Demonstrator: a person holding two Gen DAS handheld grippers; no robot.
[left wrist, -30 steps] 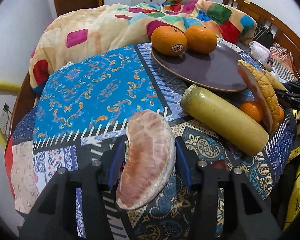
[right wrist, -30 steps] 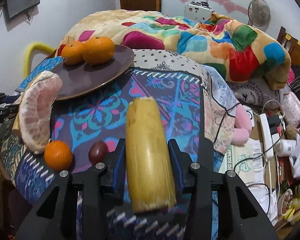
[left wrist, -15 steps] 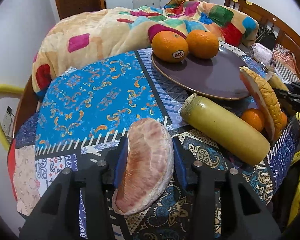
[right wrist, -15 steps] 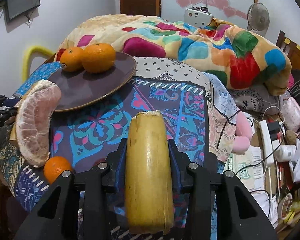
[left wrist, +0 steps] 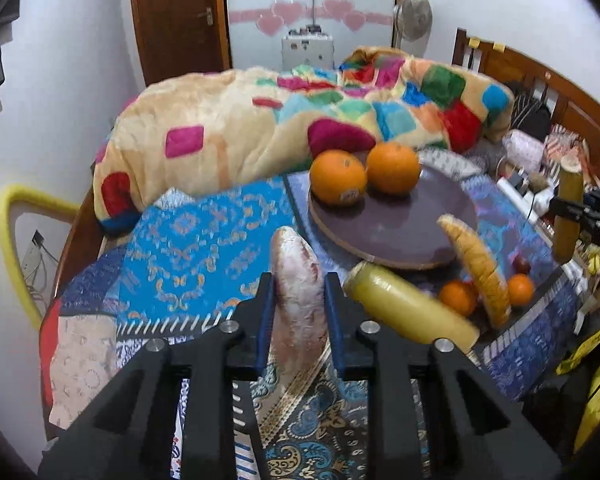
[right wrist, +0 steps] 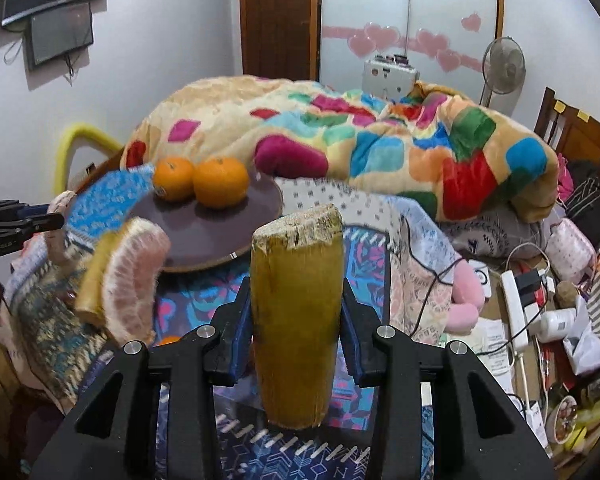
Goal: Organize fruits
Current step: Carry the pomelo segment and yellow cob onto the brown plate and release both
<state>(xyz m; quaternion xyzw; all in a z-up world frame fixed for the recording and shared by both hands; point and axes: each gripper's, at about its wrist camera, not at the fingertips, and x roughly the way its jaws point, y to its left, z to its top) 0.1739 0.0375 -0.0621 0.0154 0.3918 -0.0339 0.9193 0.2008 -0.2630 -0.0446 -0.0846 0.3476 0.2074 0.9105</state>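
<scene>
A: You're over a bed spread with a patterned patchwork cloth [left wrist: 204, 248]; a bright checked blanket [left wrist: 260, 128] is heaped at 12 o'clock, with a wooden door [right wrist: 276, 16] behind it.

B: What do my grippers carry?

A: Your left gripper [left wrist: 300, 308] is clamped on a peeled pomelo segment [left wrist: 300, 300], lifted above the cloth. Your right gripper [right wrist: 296, 320] is clamped on a yellow sugarcane piece [right wrist: 296, 312], its rough cut end pointing up.

B: And the rest of the fruit?

A: In the left wrist view, 2 oranges [left wrist: 338, 176] touch each other on the purple plate [left wrist: 400, 224] at 1 o'clock. A 2nd sugarcane piece [left wrist: 412, 308] lies at 3 o'clock of your left gripper, just below the plate. Beside it a 2nd pomelo segment [left wrist: 478, 268] stands on edge between 2 small tangerines [left wrist: 458, 296].
</scene>
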